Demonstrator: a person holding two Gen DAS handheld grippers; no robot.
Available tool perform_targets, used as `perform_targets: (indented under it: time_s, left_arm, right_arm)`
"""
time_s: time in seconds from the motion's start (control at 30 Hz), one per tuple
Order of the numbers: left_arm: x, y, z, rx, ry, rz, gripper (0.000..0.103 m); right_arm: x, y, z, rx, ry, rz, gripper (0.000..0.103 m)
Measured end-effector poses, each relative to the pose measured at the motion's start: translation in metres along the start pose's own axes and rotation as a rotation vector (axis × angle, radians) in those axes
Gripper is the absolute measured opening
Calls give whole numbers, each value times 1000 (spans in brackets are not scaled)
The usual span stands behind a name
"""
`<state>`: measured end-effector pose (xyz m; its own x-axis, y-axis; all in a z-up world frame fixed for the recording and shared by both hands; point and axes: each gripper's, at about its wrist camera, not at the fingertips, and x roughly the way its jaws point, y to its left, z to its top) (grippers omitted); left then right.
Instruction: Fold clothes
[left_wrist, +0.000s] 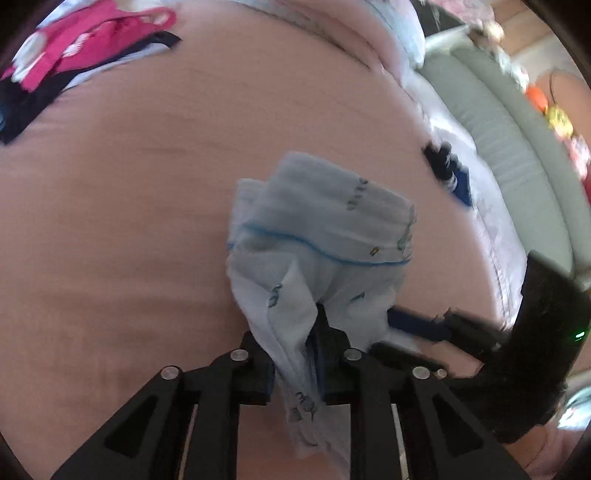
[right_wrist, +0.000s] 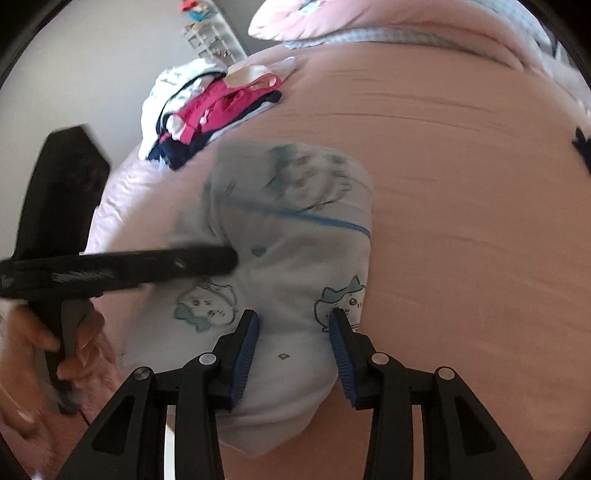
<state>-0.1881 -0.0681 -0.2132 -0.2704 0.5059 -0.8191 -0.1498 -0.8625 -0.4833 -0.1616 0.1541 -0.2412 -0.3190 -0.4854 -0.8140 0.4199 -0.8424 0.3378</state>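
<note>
A: Left claw (left_wrist: 295, 354)? Clamped on the garment (left_wrist: 317, 236), bunched fold between the pads. Garment mid-bed (left_wrist: 110, 184), partly lifted.
B: Right claw (right_wrist: 295, 328): apart, cloth between, pads not pressing.
A: Long axis runs away from both claws. Right is nearer the free hem.
B: Pile (right_wrist: 207, 110) at far corner.

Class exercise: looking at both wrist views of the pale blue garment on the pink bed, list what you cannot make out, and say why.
- Left wrist view: the right gripper, mostly behind the pale blue garment.
- Right wrist view: the left gripper tip, motion-blurred against the cloth.
- Both views: the garment's type, bunched up.
- Right wrist view: the clothes pile, too jumbled to count.
</note>
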Motion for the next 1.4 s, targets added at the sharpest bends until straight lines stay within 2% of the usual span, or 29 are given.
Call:
perform_targets:
  time_s: [0.07,0.13,0.23,0.3,0.4,0.43,0.5,0.6,0.67,0.77,0.83,0.93,1.0,1.03,1.07,1.17,1.27,1.4]
  left_arm:
    - [-22,-7,5,26,-55,44,20]
    - [-46,-21,7,101,-145,113,20]
    - [-59,-47,4,255,-223,154,20]
    - [-48,-62,3,330,-202,210,20]
    - [-27,-61,9,306,-80,280,20]
    - [-21,-54,10,271,-51,267,20]
    - [-14,-39,10,244,-58,239,24]
    - [2,-18,12,237,-78,232,36]
    - [-1,-17,18,226,-88,221,39]
    - [-34,-6,22,144,-164,235,41]
    - [-59,0,18,105,-253,258,41]
    - [-78,-14,9,183,-350,167,41]
    - [-71,-33,8,294,-325,138,37]
    - [-60,-45,10,359,-286,141,28]
    - [-50,-49,12,396,-243,146,22]
    - [-18,-53,19,465,-139,164,16]
    - [0,-46,26,451,-102,136,16]
    - [3,-18,31,262,-86,-28,17]
  right_arm:
    - [-12,-5,-1,5,-20,19,40]
    - [-25,-14,2,36,-51,51,40]
    - [-45,-36,9,143,-114,82,40]
    - [-51,-45,14,159,-125,82,40]
    - [-48,-43,14,126,-111,79,40]
    - [-45,-39,11,108,-96,83,40]
    - [-37,-31,6,70,-62,89,40]
    - [-12,-24,-1,5,32,19,42]
    - [-15,-30,-4,19,28,37,43]
    - [-27,-46,-4,98,6,89,43]
    - [-40,-62,-4,166,-42,97,43]
    - [-60,-77,1,210,-90,75,43]
    - [-68,-71,7,187,-108,59,43]
    - [-70,-68,11,175,-115,54,43]
    - [-72,-65,15,165,-115,48,43]
    - [-79,-55,28,119,-114,18,43]
    - [-84,-44,45,57,-125,-8,43]
    - [-65,-35,75,5,-94,-12,43]
